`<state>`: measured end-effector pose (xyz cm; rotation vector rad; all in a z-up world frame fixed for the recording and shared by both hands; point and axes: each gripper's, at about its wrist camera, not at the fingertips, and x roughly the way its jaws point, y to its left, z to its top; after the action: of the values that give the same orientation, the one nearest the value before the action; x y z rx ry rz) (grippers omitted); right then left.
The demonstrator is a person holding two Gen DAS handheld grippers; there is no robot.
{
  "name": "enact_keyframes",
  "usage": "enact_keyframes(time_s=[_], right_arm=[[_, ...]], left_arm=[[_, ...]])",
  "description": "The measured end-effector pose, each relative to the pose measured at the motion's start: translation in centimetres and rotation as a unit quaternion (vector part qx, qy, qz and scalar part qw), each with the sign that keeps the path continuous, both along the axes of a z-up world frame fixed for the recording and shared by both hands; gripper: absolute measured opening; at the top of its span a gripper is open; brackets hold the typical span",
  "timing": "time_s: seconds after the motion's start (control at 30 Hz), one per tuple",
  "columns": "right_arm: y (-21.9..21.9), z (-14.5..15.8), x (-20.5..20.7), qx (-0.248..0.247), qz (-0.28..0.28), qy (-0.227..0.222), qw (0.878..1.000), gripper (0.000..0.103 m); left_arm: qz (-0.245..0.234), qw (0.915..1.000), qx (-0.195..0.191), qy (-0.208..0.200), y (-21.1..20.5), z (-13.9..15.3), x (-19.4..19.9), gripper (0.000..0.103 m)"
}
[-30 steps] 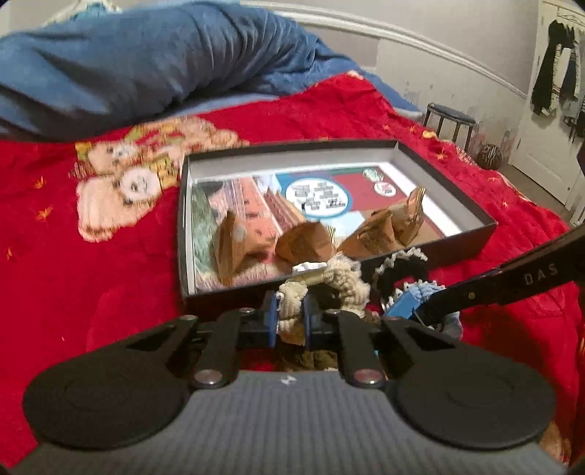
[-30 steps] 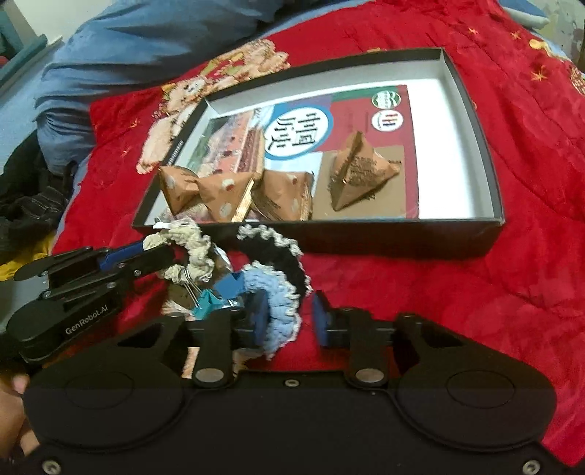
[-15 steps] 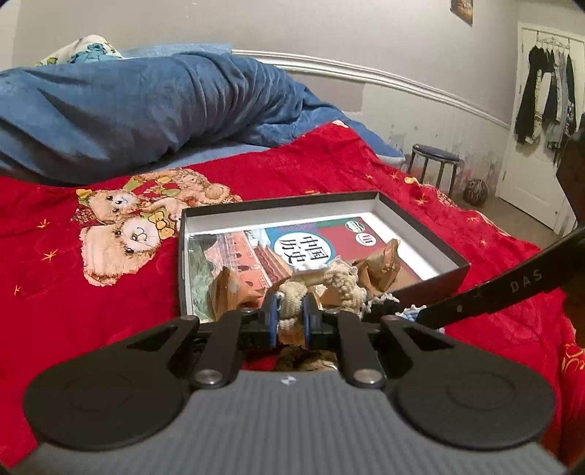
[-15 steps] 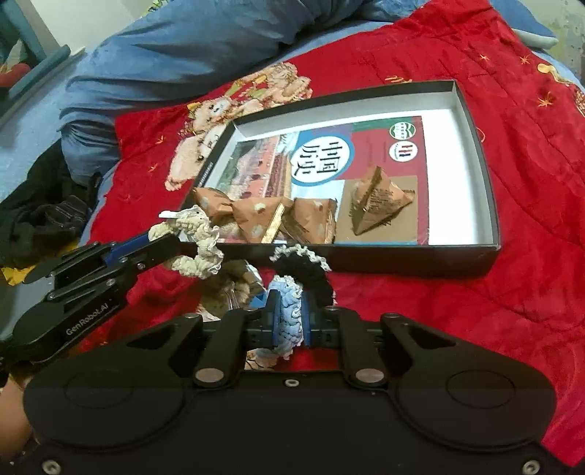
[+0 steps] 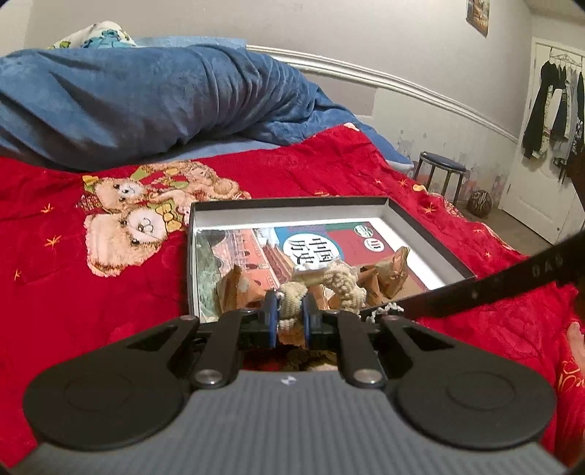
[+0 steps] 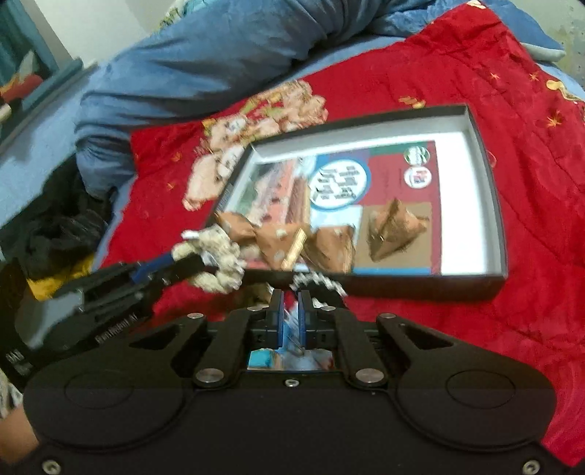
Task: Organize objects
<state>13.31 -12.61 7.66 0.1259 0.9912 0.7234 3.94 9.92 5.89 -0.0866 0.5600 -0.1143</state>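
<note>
Four brown pouches [image 6: 396, 230], maybe

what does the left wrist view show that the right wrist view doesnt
Only the left wrist view: a round stool, dark clothes hanging on a white door, and a small picture on the wall.
Only the right wrist view: a dark heap of clothes beside the bed.
Both: the open box holding brown pyramid packets, the red bear blanket, and the left gripper clamped on a cream scrunchie.

Two close wrist views, shared black box [image 5: 420, 234] [image 6: 490, 190]
</note>
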Motion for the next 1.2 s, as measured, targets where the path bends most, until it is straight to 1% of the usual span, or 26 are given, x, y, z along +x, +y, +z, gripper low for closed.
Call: enact_keyframes(time_s=[0.1, 0.13, 0.17, 0.2, 0.27, 0.4, 0.43, 0.47, 0.5, 0.57, 0.63, 0.67, 0.73, 0.77, 0.8, 0.83, 0.9, 1.0, 1.03, 1.07, 1.13, 1.2], right_arm=[[-0.1, -1.2, 0.0, -0.039, -0.017, 0.003, 0.999, 0.022], [-0.3, -1.6, -0.1, -0.048, -0.018, 0.002, 0.999, 0.022], [-0.4, -1.8, -0.1, -0.049, -0.016, 0.004, 0.999, 0.025], [-0.6, -2.1, -0.1, -0.048, -0.014, 0.007, 0.999, 0.032], [-0.7, -2.6, -0.1, -0.044, -0.011, 0.016, 0.999, 0.040], [0.1, -3.2, -0.2, -0.057, -0.009, 0.022, 0.998, 0.039], [0.4, -3.3, -0.2, -0.064, -0.006, 0.019, 0.998, 0.038], [0.6, -3.4, -0.2, -0.066, -0.003, 0.018, 0.998, 0.033], [0.7, -3.5, -0.2, -0.066, -0.002, 0.017, 0.998, 0.028], [0.9, -3.6, -0.2, -0.065, -0.004, 0.021, 0.998, 0.021], [0.8, -3.5, -0.3, -0.068, -0.011, 0.019, 0.997, 0.020], [0.8, -3.4, -0.4, -0.073, -0.014, 0.016, 0.997, 0.019], [0.6, -3.0, -0.5, -0.068, -0.014, 0.015, 0.997, 0.018], [0.4, -2.8, -0.6, -0.064, -0.015, 0.015, 0.998, 0.017], [0.3, -2.5, -0.6, -0.061, -0.015, 0.013, 0.998, 0.017], [0.1, -2.2, -0.7, -0.056, -0.016, 0.011, 0.998, 0.015], [-0.2, -1.7, -0.6, -0.045, -0.019, 0.008, 0.999, 0.011], [-0.6, -1.2, -0.8, -0.027, -0.013, 0.008, 1.000, 0.011], [-0.6, -1.3, -0.8, -0.024, -0.012, 0.011, 1.000, 0.012], [-0.6, -1.6, -0.8, -0.024, -0.014, 0.018, 0.999, 0.017], [-0.7, -2.3, -0.9, -0.034, -0.025, 0.029, 0.999, 0.021], [-0.8, -3.1, -1.2, -0.058, -0.032, 0.029, 0.997, 0.046]], left_arm=[[-0.003, 0.9999, 0.005, 0.011, -0.4, -0.4, 0.1, 0.019], [-0.002, 0.9999, 0.009, 0.012, -0.6, -0.6, 0.1, 0.019], [-0.003, 0.9998, 0.012, 0.012, -0.7, -0.7, 0.1, 0.019], [-0.005, 0.9998, 0.014, 0.013, -0.8, -0.7, 0.1, 0.019], [-0.007, 0.9998, 0.013, 0.014, -1.0, -0.8, 0.1, 0.018], [-0.010, 0.9996, 0.013, 0.022, -1.2, -1.2, 0.3, 0.018], [-0.011, 0.9995, 0.014, 0.026, -1.2, -1.3, 0.4, 0.024], [-0.014, 0.9993, 0.014, 0.031, -1.2, -1.4, 0.5, 0.032], [-0.018, 0.9992, 0.014, 0.034, -1.3, -1.6, 0.5, 0.043], [-0.015, 0.9990, 0.015, 0.039, -1.4, -1.8, 0.6, 0.045], [-0.015, 0.9986, 0.019, 0.047, -1.5, -2.1, 0.5, 0.049], [-0.017, 0.9983, 0.020, 0.051, -1.5, -2.4, 0.5, 0.050], [-0.018, 0.9977, 0.025, 0.060, -1.7, -3.0, 0.8, 0.051], [-0.008, 0.9972, 0.030, 0.067, -1.8, -3.3, 1.1, 0.048], [-0.001, 0.9968, 0.032, 0.073, -1.8, -3.5, 1.4, 0.024], [0.002, 0.9960, 0.032, 0.083, -1.8, -3.8, 1.8, 0.015], [0.004, 0.9949, 0.026, 0.097, -1.7, -4.3, 2.4, 0.015], [0.010, 0.9945, 0.017, 0.103, -1.3, -4.2, 2.4, 0.015], [0.013, 0.9946, 0.015, 0.102, -1.2, -4.1, 2.4, 0.015], [0.018, 0.9945, 0.015, 0.102, -1.1, -4.0, 2.3, 0.015], [0.026, 0.9942, 0.015, 0.103, -0.9, -3.9, 2.1, 0.015], [0.031, 0.9943, 0.016, 0.101, -0.8, -3.7, 1.9, 0.015]])
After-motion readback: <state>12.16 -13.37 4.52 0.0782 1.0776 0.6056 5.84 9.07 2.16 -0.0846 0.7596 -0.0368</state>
